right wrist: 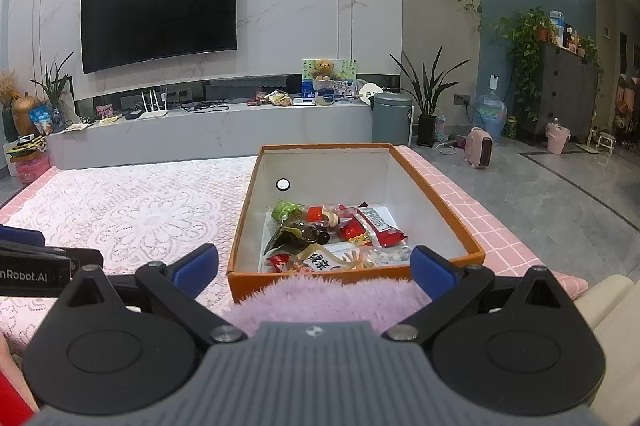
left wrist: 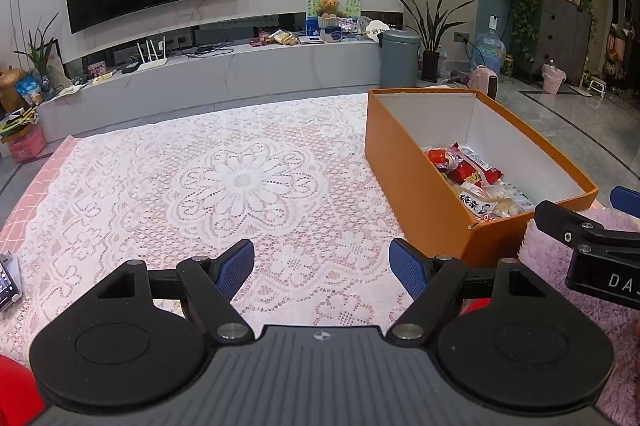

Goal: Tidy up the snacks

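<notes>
1. The left tool (left wrist: pixel 322 268) hovers with jaws spread wide and nothing between them, over the lace-covered surface (left wrist: pixel 240 182).
2. The right tool (right wrist: pixel 314 266) is likewise agape and holds nothing, above a fuzzy lilac fabric (right wrist: pixel 332 296).
3. The snack packets (right wrist: pixel 336 238) lie piled in the near end of the orange box (right wrist: pixel 436 194), which stands on the surface.
4. Only the right wrist view shows the green packet (right wrist: pixel 285 209) and the white dot (right wrist: pixel 283 184) on the box's inner wall; the left view hides them behind the box's side.
</notes>
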{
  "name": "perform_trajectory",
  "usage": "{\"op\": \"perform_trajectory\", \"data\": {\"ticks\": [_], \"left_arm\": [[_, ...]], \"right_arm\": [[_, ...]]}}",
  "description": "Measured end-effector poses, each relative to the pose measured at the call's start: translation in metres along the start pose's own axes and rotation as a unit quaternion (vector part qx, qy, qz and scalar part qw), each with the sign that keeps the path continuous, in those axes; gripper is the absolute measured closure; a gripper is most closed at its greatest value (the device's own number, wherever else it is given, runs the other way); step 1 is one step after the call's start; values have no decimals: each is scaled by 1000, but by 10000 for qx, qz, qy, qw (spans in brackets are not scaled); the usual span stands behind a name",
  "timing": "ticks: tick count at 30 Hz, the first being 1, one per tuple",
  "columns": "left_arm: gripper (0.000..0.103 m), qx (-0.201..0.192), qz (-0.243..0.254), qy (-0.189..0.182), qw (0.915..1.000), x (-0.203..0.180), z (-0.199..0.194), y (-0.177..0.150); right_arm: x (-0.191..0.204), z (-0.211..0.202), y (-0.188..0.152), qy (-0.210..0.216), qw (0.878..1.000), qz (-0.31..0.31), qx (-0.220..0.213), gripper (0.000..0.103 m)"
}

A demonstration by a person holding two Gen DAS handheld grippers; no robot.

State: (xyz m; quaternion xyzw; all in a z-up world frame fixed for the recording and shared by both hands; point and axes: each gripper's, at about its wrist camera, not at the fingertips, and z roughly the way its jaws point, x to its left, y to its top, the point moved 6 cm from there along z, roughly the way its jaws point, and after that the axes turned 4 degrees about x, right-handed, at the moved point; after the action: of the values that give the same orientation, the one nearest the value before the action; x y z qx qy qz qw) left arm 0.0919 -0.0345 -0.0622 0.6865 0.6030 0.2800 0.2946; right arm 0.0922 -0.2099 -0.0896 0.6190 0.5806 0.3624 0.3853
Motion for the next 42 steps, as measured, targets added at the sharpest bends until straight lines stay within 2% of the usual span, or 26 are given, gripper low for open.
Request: {"op": "perform_trajectory", "data": {"ticks": [42], "left_arm": [[13,26,55,12,10000,1,-1,5]], "right_arm": [[-11,8,0,155,9997,175,120,4]]}}
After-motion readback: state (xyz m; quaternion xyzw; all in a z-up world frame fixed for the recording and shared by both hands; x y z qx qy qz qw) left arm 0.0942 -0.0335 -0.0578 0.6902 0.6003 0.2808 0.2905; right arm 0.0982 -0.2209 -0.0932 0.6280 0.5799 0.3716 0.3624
